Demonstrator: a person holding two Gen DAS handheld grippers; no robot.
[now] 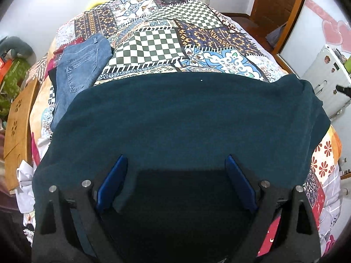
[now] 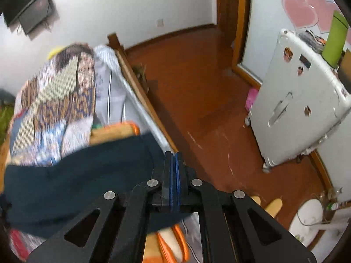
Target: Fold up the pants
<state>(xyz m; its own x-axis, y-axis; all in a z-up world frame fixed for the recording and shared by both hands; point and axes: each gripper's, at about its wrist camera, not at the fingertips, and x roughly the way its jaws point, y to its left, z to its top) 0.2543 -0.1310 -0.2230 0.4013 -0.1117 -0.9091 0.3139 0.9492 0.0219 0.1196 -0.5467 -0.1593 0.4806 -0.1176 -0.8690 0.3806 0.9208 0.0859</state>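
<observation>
Dark teal pants lie spread across the patchwork bed cover, filling the near half of the left wrist view. My left gripper is open, its blue pads wide apart just over the near edge of the pants, holding nothing. In the right wrist view the pants hang over the bed's right side. My right gripper is shut, pads pressed together beside the pants' edge; I cannot tell whether cloth is pinched between them.
Folded blue jeans lie on the bed at the left. A wooden board stands by the bed's left side. A white suitcase stands on the red-brown floor to the right of the wooden bed frame.
</observation>
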